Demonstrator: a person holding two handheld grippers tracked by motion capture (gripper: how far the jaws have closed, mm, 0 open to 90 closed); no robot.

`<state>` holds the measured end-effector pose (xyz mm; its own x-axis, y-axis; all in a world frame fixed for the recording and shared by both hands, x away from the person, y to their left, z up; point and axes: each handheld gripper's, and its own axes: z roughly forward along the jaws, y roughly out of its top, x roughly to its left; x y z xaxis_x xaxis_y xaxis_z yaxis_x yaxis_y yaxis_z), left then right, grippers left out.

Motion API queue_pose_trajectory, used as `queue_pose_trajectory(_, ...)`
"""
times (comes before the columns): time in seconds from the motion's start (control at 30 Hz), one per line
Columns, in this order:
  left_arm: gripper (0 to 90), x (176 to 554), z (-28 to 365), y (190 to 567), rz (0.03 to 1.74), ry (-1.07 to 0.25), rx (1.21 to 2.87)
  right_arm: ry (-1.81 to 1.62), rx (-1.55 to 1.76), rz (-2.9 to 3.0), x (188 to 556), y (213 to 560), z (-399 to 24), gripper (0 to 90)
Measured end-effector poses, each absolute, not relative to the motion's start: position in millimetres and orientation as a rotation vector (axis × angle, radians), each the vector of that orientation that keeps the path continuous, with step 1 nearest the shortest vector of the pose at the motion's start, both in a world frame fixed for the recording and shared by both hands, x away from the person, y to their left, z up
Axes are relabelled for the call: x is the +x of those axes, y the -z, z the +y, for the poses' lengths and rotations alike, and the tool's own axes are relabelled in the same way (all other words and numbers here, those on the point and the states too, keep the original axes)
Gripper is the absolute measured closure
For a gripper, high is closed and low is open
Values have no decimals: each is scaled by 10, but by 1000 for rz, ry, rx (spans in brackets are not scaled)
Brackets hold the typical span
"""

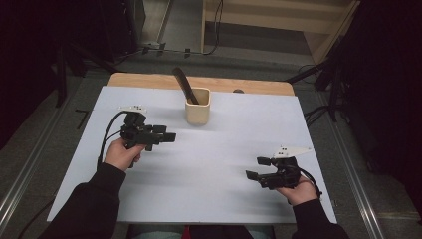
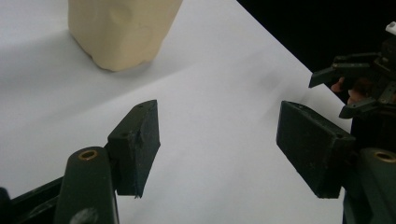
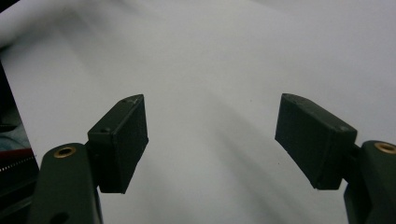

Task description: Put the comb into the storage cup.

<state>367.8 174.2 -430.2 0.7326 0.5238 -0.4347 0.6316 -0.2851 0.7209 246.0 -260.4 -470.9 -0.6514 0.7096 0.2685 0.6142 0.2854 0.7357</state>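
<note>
Matte white counter [image 1: 209,164]; smooth cream squarish cup [image 1: 197,112] at upper centre, dark flat tool [image 1: 185,84] leaning inside it. Left gripper [image 1: 166,133] and right gripper [image 1: 255,168], blocky black pads, both spread, empty.

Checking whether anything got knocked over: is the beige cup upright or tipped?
Upright. The beige cup stands on its base on the white table, opening facing up, with a dark utensil leaning out of it.

**Lab / recording rig, not a home**

White sheet [image 1: 199,164] laid over a wooden table [image 1: 149,79], dark curtained surrounds, loose cables [image 1: 216,30] on grey floor, metal floor rails [image 1: 25,174], stand legs [image 1: 308,74] either side. Staged data-capture setup.
</note>
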Motion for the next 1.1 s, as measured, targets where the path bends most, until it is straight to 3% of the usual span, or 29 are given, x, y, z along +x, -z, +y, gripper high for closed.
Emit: queue_pose_trajectory(1.1, 307, 3268, 1851, 4460, 891, 170, 2038, -1310, 1263, 2423, 2476, 4719, -2603, 225)
